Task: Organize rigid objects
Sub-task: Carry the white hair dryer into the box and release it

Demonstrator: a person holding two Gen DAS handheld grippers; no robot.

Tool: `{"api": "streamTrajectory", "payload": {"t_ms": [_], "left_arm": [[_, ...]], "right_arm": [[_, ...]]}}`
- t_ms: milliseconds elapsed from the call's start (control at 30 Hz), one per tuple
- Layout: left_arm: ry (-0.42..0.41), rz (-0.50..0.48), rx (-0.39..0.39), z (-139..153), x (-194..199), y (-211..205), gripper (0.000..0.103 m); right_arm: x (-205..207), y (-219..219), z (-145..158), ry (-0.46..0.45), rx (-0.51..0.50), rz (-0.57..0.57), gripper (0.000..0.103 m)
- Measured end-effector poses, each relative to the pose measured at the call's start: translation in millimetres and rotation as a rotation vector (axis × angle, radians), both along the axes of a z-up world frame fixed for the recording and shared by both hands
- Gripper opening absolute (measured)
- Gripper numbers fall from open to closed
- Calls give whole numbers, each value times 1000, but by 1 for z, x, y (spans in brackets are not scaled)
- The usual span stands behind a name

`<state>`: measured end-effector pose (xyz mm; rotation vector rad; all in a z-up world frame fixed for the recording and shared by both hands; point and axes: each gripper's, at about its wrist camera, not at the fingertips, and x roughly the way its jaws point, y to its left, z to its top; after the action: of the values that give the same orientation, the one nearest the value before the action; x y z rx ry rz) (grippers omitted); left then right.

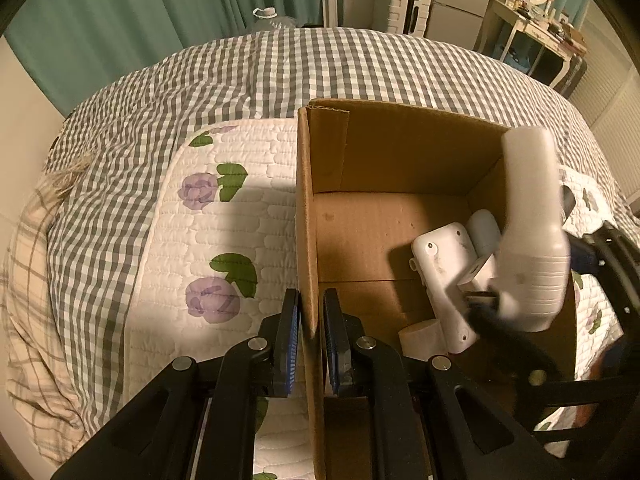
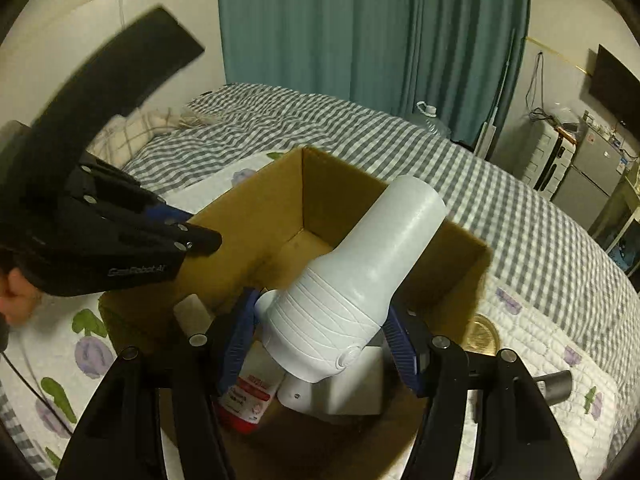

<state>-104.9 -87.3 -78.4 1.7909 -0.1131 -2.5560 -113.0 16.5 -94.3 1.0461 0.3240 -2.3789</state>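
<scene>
Left tool [image 1: 311,344] clamped on box wall [image 1: 306,220] | right tool [image 2: 320,344] gripping white bottle [image 2: 360,280] over box

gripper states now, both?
Left gripper: closed on the cardboard box wall.
Right gripper: closed on the white bottle, over the box.

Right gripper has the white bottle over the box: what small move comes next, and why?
Probably lower it slightly, then open. The right gripper holds the white bottle tilted above the cardboard box, where other white items already lie. The left gripper straddles the box wall, seemingly steadying it.
</scene>
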Motion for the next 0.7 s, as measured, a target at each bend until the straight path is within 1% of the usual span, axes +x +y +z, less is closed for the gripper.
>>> {"api": "streamTrajectory", "payload": {"t_ms": [133, 167, 433, 500, 533, 567, 700], "left_arm": [[-2, -2, 4, 0, 0, -1, 11], [-2, -2, 4, -1, 0, -1, 11], [1, 0, 3, 0, 0, 0, 11], [0, 2, 3, 0, 0, 0, 11], [1, 3, 4, 0, 0, 0, 11], [-1, 5, 5, 0, 0, 0, 11], [1, 8, 5, 0, 1, 0, 11]], "right_arm": [[-6, -7, -10, -20, 16, 9, 61], [-14, -4, -8, -24, 23, 12, 61], [-15, -1, -10, -30, 31, 6, 62], [-12, -2, -8, -11, 36, -1, 70], [-9, -1, -5, 7, 29, -3, 80], [-8, -2, -4, 12, 24, 1, 83], [-1, 7, 12, 37, -2, -11, 83]]}}
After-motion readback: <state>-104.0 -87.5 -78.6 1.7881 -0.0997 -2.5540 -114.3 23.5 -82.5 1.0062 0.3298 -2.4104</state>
